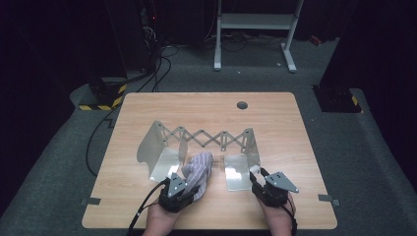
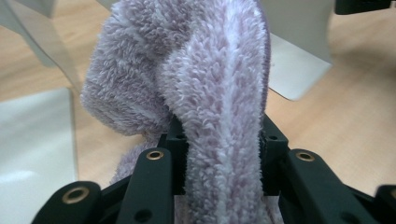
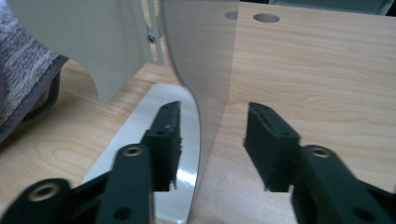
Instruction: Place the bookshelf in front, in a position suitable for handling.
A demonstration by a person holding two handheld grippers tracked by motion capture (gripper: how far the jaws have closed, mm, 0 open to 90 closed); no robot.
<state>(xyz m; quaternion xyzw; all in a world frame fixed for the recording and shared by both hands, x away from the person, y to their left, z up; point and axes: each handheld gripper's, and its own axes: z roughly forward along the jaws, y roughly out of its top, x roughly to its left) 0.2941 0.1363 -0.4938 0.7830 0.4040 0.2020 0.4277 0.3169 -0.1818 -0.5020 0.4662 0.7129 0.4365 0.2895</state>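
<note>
Loading a folded towel [image 1: 197,168] into the metal rack [image 1: 201,140] looks like the step in hand, and it is partway done: the towel is up off the table [image 1: 275,105], just at the front of the rack's left bay, but not yet seated between the plates. The left tongs [image 1: 185,181] are clamped on the towel; in the left gripper view the lilac pile [image 2: 219,112] fills the gap between the jaws, both pads pressed into it, and the rest flops up and over towards the rack. The right tongs [image 1: 259,173] stand apart, straddling the front edge of the rack's right end plate [image 3: 205,79] without pinching it, as far as the right gripper view shows: one pad lies over the shiny base plate [image 3: 154,116], the other over bare wood. The next move probably calls for the right tongs to steady that plate while the left pushes the towel upright into the bay and only then lets go.
</note>
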